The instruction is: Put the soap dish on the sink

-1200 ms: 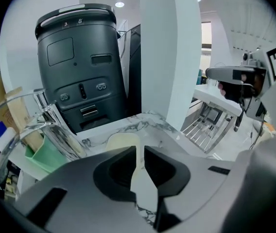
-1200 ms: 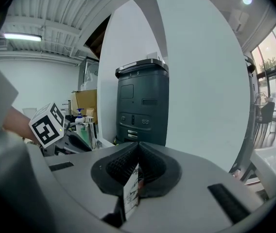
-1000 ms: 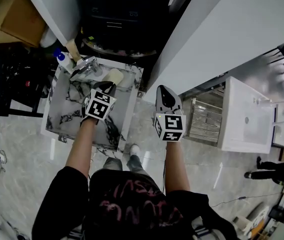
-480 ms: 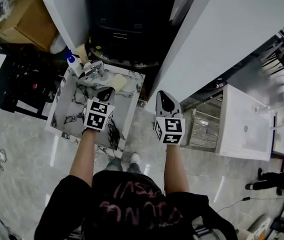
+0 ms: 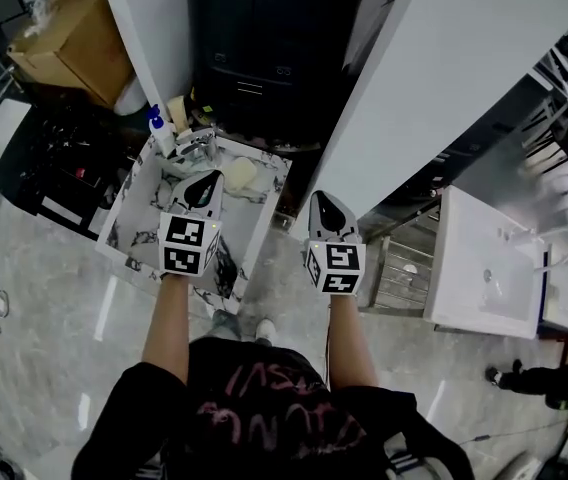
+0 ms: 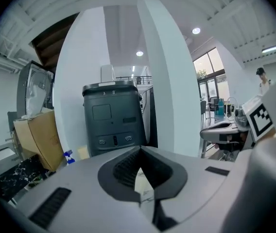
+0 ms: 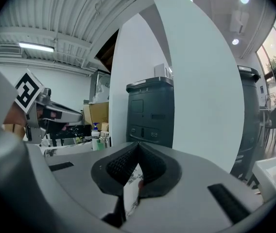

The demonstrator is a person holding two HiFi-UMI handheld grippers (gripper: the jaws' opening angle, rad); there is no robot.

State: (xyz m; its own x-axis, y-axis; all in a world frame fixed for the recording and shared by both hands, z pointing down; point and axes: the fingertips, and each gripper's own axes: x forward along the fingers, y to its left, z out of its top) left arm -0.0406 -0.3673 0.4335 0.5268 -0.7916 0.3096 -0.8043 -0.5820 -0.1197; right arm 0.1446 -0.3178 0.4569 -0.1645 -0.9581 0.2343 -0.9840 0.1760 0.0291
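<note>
Since 1.0 s ago the sink (image 5: pixel 129 223) sits higher and smaller in head view; both grippers keep the same posture.

1. Surface/room: marble-pattern sink on grey tile floor (image 5: pixel 54 318). Behind sink: dark cabinet (image 5: pixel 249 28). Behind sink, to its left: cardboard box (image 5: pixel 69 38). Right of sink: white partition (image 5: pixel 434 78), then a white basin unit (image 5: pixel 479 268) well apart. On sink's far edge: blue-capped bottle (image 5: pixel 160 128) and chrome tap (image 5: pixel 196 140).

2. Task item: cream oval piece, apparently the soap dish (image 5: pixel 239 173), lies at sink's far-right corner. Too small to confirm shape or contents.

3. Hard to read: sink's near half is partly covered by the left arm and marker cube. Person at far right of sink is cut off by frame edge.

4. Left gripper (image 5: pixel 204 183): above sink, just short of soap dish, not touching it. Jaws closed tip to tip, nothing between them.

5. Right gripper (image 5: pixel 326 208): off sink's right edge, over floor. Jaws closed, empty.
</note>
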